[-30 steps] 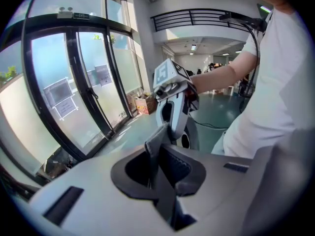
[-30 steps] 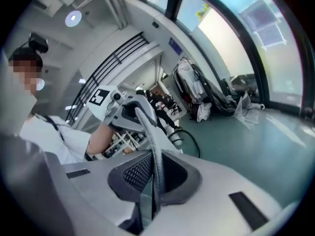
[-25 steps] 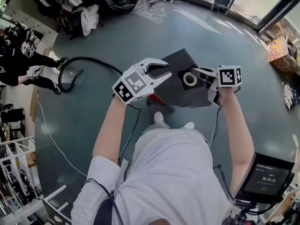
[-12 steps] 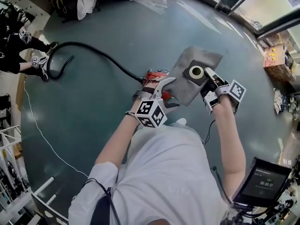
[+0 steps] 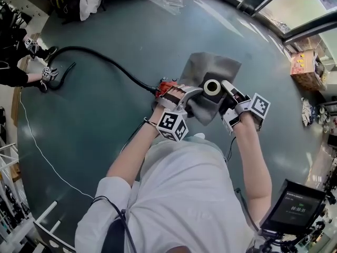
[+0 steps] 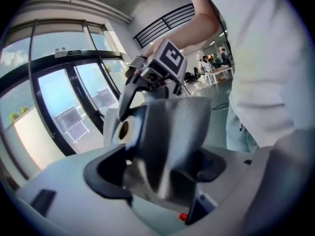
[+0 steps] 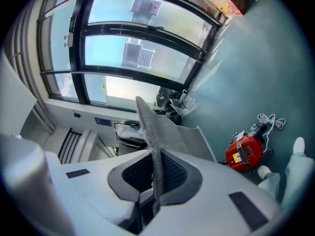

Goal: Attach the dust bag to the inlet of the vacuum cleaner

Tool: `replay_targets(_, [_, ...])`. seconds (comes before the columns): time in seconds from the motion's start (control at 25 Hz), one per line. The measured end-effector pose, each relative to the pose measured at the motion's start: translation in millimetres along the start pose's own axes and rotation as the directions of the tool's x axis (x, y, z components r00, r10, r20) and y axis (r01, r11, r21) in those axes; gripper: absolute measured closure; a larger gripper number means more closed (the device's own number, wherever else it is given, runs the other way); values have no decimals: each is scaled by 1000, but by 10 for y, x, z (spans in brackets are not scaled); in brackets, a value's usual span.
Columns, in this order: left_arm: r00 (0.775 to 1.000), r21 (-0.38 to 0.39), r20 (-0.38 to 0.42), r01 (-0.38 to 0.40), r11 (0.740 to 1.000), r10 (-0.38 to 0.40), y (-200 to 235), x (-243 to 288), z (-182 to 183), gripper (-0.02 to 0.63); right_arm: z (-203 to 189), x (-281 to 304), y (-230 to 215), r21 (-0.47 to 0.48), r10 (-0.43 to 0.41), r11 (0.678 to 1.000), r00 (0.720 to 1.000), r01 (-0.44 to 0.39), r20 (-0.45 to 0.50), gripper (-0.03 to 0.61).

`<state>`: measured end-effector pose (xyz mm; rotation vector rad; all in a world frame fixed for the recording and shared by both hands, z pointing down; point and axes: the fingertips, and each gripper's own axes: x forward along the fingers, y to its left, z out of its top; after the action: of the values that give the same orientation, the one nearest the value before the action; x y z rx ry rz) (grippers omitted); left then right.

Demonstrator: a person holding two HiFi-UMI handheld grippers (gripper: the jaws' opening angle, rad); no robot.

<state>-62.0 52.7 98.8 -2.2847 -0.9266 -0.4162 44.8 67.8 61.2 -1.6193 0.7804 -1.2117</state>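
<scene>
We held the grey dust bag (image 5: 210, 70) above the small red vacuum cleaner (image 7: 245, 151), not yet attached. The right gripper's (image 5: 226, 88) jaws were pinched on the bag's edge by its round collar (image 5: 211, 87), while the left gripper's (image 5: 188, 95) jaws had just been opening and stood wide apart, fabric loose between them. Fitting the collar seemed wholly left to do; the vacuum cleaner and its black hose (image 5: 105, 61) lay on a dark teal floor (image 5: 105, 125), tall windows (image 7: 142, 38) beyond.
</scene>
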Motion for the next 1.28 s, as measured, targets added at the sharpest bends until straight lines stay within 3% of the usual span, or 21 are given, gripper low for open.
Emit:
replay_targets(0.08, [997, -124, 28, -63, 990, 67, 146, -99, -30, 453, -81, 8, -78, 0, -19, 1000, 999, 19, -45, 541])
replay_targets(0.12, [996, -185, 44, -74, 980, 83, 206, -144, -42, 523, -109, 19, -112, 12, -16, 1000, 998, 17, -63, 541])
replay_targets(0.28, [992, -268, 72, -83, 960, 105, 290, -81, -136, 573, 55, 220, -251, 12, 25, 1000, 992, -24, -120, 540])
replay_targets(0.36, [986, -378, 74, -112, 919, 151, 349, -73, -278, 589, 170, 316, -303, -17, 58, 998, 981, -63, -186, 535])
replay_targets(0.44, [979, -474, 65, -141, 869, 194, 358, -152, -428, 592, 167, 317, -319, -9, 128, 991, 950, -136, -283, 525])
replay_targets(0.56, [973, -528, 45, -170, 832, 227, 338, -164, -525, 594, 126, 323, -380, -8, 203, 974, 882, -228, -424, 523])
replay_targets(0.6, [968, -559, 28, -191, 807, 249, 378, -102, -569, 594, 191, 356, -435, -20, 202, 971, 857, -239, -474, 523])
replay_targets(0.64, [961, -605, 5, -219, 766, 278, 433, -18, -631, 594, 312, 393, -501, -13, 205, 969, 829, -247, -520, 523])
replay_targets(0.76, [923, -725, -105, -326, 606, 371, 534, 218, -850, 594, 892, 488, -771, 78, 255, 961, 740, -266, -623, 523])
replay_targets(0.8, [910, -726, -152, -368, 580, 387, 522, 281, -918, 594, 1098, 537, -877, 66, 256, 957, 710, -283, -656, 523])
replay_targets(0.88, [887, -698, -247, -442, 564, 389, 438, 418, -1052, 594, 1454, 693, -1025, -82, 202, 924, 661, -373, -722, 523])
replay_targets(0.92, [876, -683, -295, -473, 556, 382, 365, 499, -1113, 594, 1587, 781, -1053, -210, 144, 872, 640, -443, -754, 523])
replay_targets(0.96, [863, -671, -339, -501, 546, 375, 277, 585, -1149, 594, 1682, 855, -1069, -355, 63, 773, 621, -526, -781, 523])
replay_targets(1.0, [852, -663, -371, -521, 537, 369, 187, 676, -1144, 594, 1738, 903, -1102, -492, -38, 616, 600, -616, -799, 522])
replay_targets(1.04, [846, -660, -391, -533, 530, 363, 106, 770, -1098, 594, 1748, 923, -1168, -578, -148, 409, 574, -706, -805, 522])
replay_targets(1.08, [844, -659, -401, -536, 528, 357, 32, 870, -1036, 594, 1711, 932, -1259, -588, -251, 190, 540, -786, -803, 476])
replay_targets(1.12, [845, -661, -406, -535, 527, 349, -42, 988, -995, 594, 1636, 958, -1370, -531, -329, 0, 502, -847, -800, 436])
replay_targets(1.16, [848, -669, -408, -529, 522, 338, -127, 1135, -1006, 594, 1543, 1021, -1510, -442, -377, -142, 462, -886, -803, 398])
replay_targets(1.24, [861, -703, -405, -508, 497, 308, -334, 1486, -1158, 594, 1356, 1242, -1892, -263, -428, -333, 394, -906, -814, 322])
replay_targets(1.28, [869, -721, -399, -494, 487, 291, -423, 1646, -1241, 594, 1283, 1355, -2080, -184, -454, -419, 380, -889, -806, 322])
